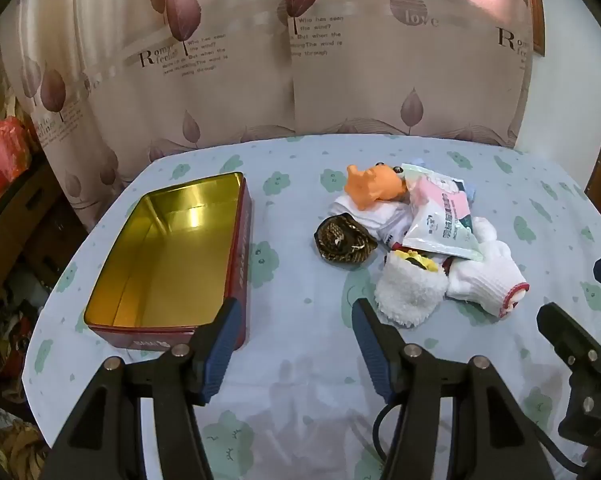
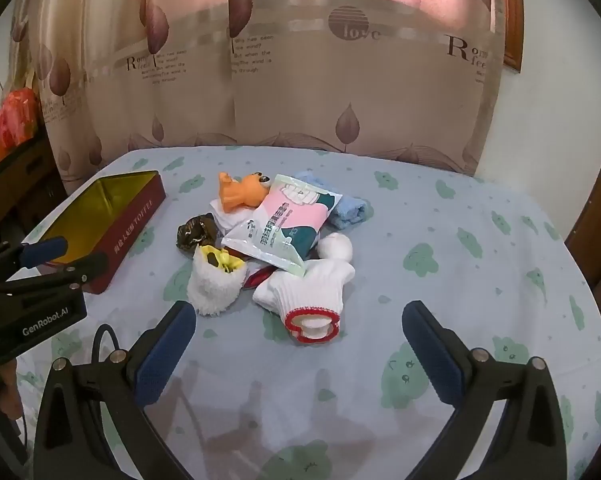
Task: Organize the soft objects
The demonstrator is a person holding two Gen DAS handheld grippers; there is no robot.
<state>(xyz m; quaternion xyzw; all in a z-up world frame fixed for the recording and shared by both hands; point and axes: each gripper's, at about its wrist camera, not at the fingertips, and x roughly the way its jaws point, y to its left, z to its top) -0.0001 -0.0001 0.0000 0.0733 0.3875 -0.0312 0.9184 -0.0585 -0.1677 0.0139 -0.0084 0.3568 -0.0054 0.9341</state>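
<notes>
A pile of soft things lies mid-table: an orange toy [image 1: 374, 188] [image 2: 240, 194], a wipes packet [image 1: 440, 220] [image 2: 288, 224], a white knit glove with a red cuff [image 1: 488, 280] [image 2: 306, 296], a fluffy white sock [image 1: 410, 290] [image 2: 216, 284], a dark brown pouch [image 1: 344, 240] [image 2: 196, 232] and a blue towel [image 2: 348, 210]. An open red tin with a gold inside [image 1: 168, 256] [image 2: 100, 216] stands to the left. My left gripper [image 1: 294, 312] hovers open between tin and pile. My right gripper [image 2: 300, 320] is wide open just before the glove's cuff, holding nothing.
A pale blue cloth with green cloud prints [image 1: 300, 380] [image 2: 460, 260] covers the table. A leaf-print curtain [image 1: 260, 60] hangs right behind it. Cluttered shelves with a red bag [image 1: 4, 152] stand at the left. Each gripper shows in the other's view [image 1: 572, 344] [image 2: 48, 256].
</notes>
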